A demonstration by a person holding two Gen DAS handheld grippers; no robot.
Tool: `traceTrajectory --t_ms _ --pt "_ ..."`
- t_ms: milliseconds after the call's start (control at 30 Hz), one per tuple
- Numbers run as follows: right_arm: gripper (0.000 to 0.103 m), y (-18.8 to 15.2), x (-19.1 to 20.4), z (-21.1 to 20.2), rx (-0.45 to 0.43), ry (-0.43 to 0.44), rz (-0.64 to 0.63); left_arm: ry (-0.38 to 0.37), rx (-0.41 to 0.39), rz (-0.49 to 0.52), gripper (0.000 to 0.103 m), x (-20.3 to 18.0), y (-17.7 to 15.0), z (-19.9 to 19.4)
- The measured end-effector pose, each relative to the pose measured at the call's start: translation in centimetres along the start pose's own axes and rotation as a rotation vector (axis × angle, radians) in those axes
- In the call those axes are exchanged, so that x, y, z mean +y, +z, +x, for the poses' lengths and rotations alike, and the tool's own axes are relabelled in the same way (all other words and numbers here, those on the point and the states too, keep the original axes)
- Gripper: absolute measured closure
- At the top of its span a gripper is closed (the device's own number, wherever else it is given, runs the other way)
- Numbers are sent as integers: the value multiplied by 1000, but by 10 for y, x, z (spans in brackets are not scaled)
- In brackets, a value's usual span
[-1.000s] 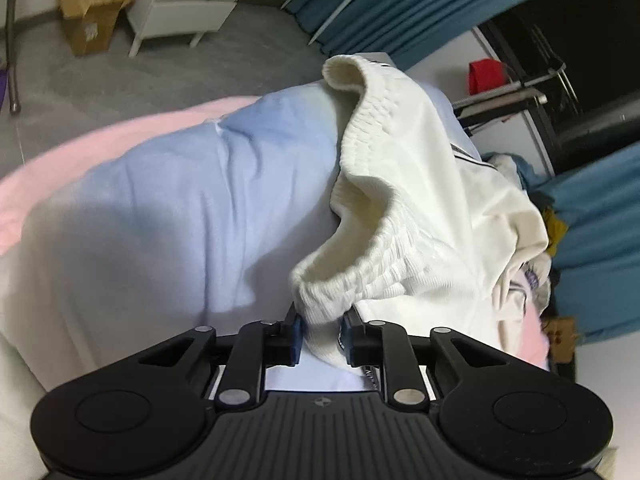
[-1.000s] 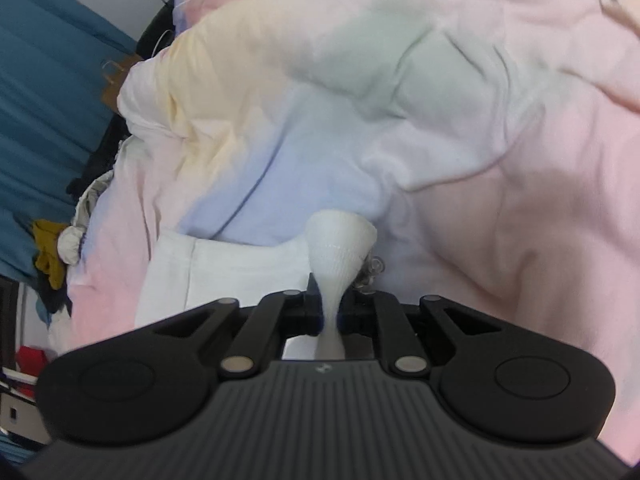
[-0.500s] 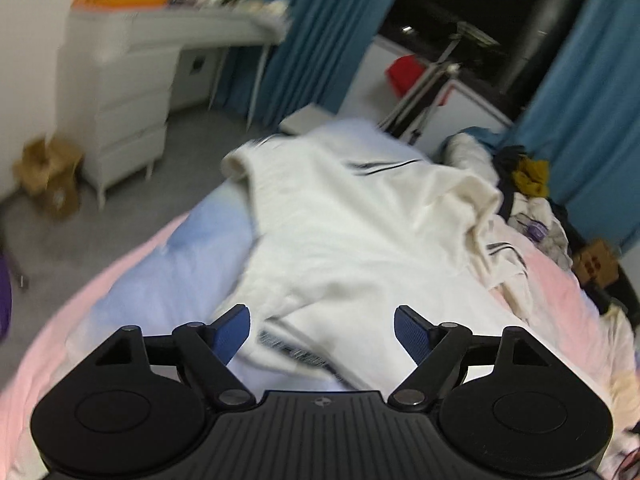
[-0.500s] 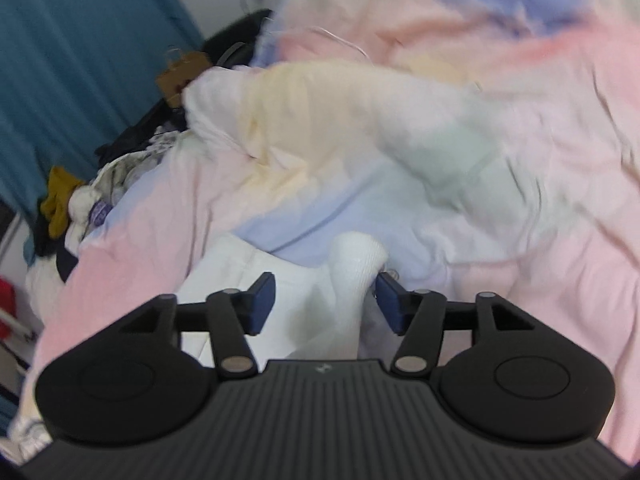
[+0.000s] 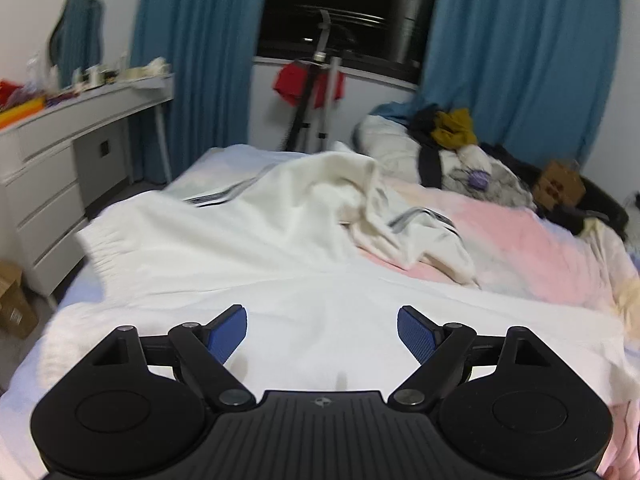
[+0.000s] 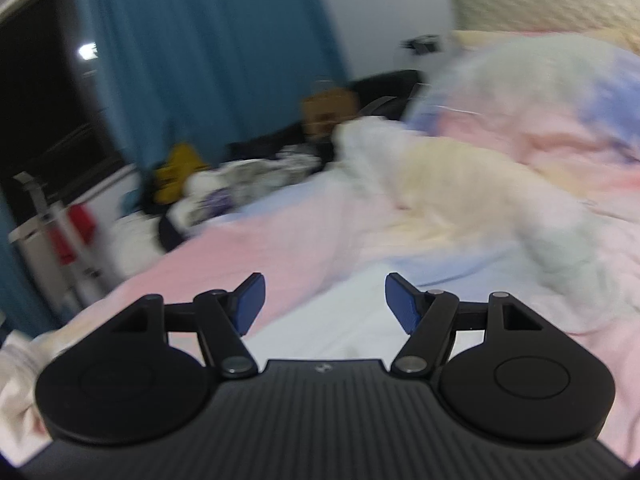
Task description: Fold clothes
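Note:
A cream knit garment point(image 5: 256, 248) with dark stripes lies spread over the bed, one part bunched up toward the far side. My left gripper point(image 5: 322, 334) hovers above its near part, jaws opening, nothing between the blue pads. In the right wrist view a white piece of the garment point(image 6: 340, 320) lies on the pastel bedspread point(image 6: 312, 224) beneath my right gripper point(image 6: 325, 302). Its jaws are opening too and hold nothing. That view is blurred.
A pile of mixed clothes point(image 5: 452, 148) sits at the bed's far end by the blue curtains point(image 5: 516, 48). A white dresser point(image 5: 52, 168) stands left of the bed, with a cardboard box point(image 5: 12, 300) on the floor. A rack with a red cloth point(image 5: 310, 84) stands under the window.
Both grippers let go of the cream garment and opened. Both rose and rolled level, so the views now look across the bed toward the curtains. The garment now lies flat on the bed.

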State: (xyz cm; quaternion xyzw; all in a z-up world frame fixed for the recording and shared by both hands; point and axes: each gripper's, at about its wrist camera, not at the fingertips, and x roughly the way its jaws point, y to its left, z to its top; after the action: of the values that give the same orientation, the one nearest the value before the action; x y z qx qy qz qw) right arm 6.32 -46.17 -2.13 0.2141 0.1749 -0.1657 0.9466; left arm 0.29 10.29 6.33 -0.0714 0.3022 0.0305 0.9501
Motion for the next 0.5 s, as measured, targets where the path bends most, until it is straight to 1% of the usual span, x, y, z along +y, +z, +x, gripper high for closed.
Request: traceTrajectory --t_ms 100,200,333,500 --pt "34 -4 22 -4 5 89 -58 -15 -19 61 19 -27 0 16" --pt "34 -7 35 -4 18 154 -84 -19 -37 112 19 -52 1 30" --pt "34 -12 50 -2 50 229 -96 -33 -38 129 19 -72 0 54" --pt "34 -26 68 5 101 310 -98 -42 -20 128 19 -79 -6 96"
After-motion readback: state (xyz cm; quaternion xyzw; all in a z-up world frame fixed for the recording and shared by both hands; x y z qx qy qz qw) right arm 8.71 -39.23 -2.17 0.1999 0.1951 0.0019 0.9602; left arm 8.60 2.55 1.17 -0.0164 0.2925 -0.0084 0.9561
